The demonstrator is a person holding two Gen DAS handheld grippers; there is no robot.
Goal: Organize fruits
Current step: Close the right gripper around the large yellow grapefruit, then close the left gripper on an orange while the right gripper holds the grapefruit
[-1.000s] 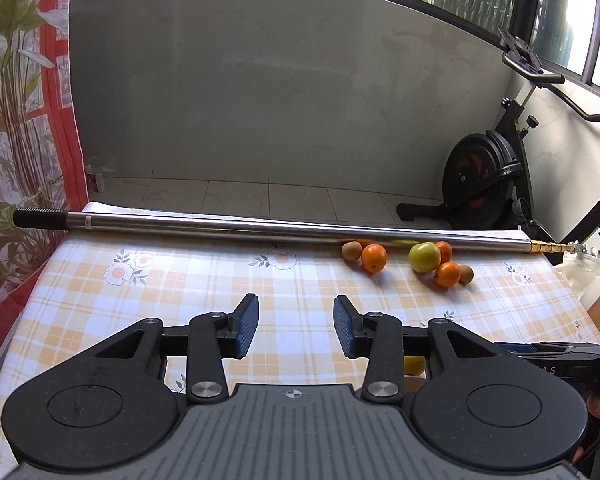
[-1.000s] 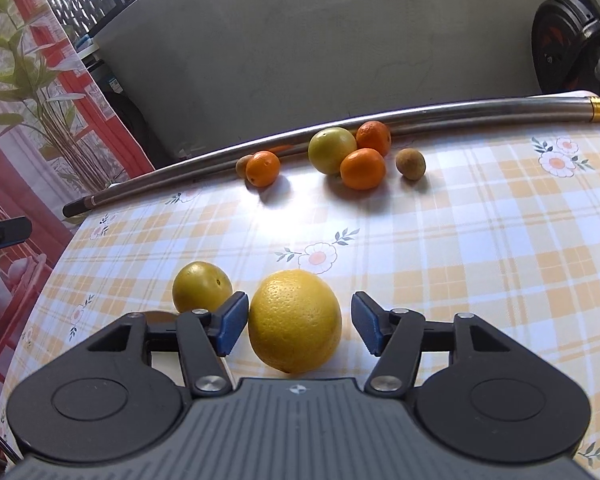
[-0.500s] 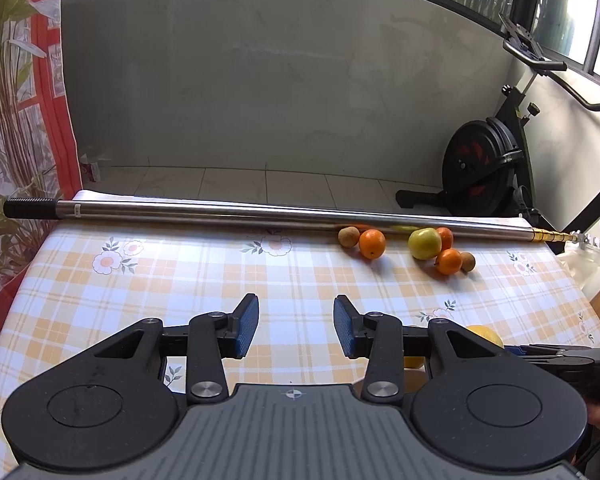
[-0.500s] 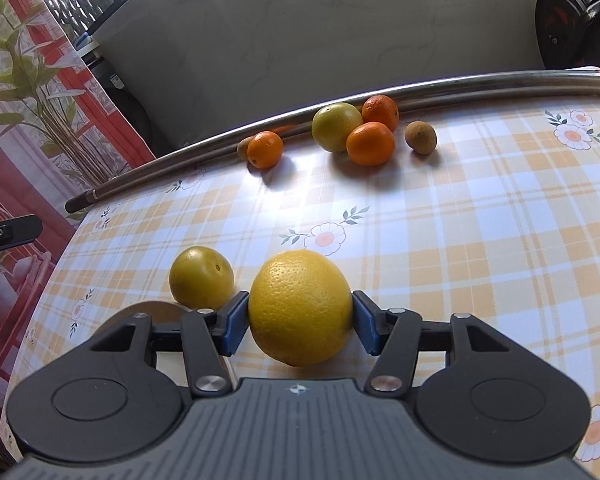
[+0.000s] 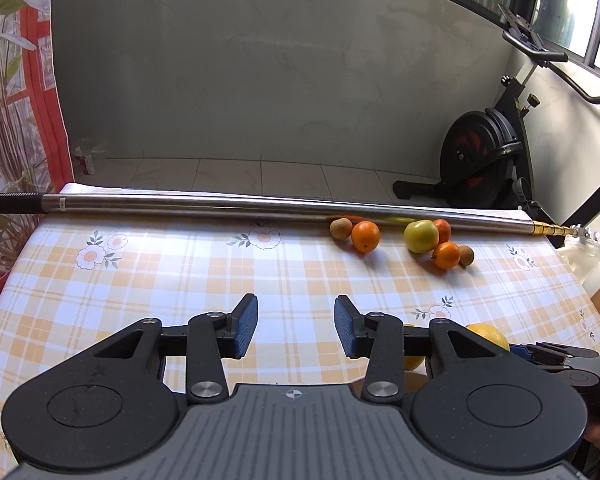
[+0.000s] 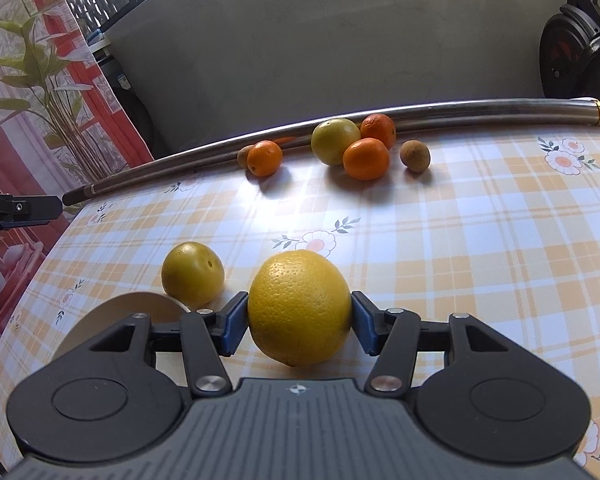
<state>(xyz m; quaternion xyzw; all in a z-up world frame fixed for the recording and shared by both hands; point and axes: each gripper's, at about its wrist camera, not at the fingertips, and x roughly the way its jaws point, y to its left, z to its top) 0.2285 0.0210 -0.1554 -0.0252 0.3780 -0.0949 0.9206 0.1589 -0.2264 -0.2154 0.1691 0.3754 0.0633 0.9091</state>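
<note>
My right gripper (image 6: 299,322) is shut on a large yellow citrus fruit (image 6: 299,304), held just above the checked tablecloth; the fruit also shows in the left wrist view (image 5: 489,335). A smaller yellow-green fruit (image 6: 193,278) sits just left of it, beside a round wooden plate (image 6: 140,307). Against the metal pole lie a green-yellow fruit (image 6: 335,141), three oranges (image 6: 365,158) (image 6: 264,157) (image 6: 378,130) and brown small fruits (image 6: 415,155). My left gripper (image 5: 296,330) is open and empty over the near middle of the table; the far cluster shows there too (image 5: 421,236).
A long steel pole (image 5: 220,205) lies along the table's far edge. An exercise bike (image 5: 480,160) stands behind the table at the right. A red patterned curtain (image 5: 16,100) hangs at the left. The table edge curves away at the near left.
My right gripper closed its jaws on the large yellow fruit and lifted it slightly. My left gripper drew back and rose a little, staying open.
</note>
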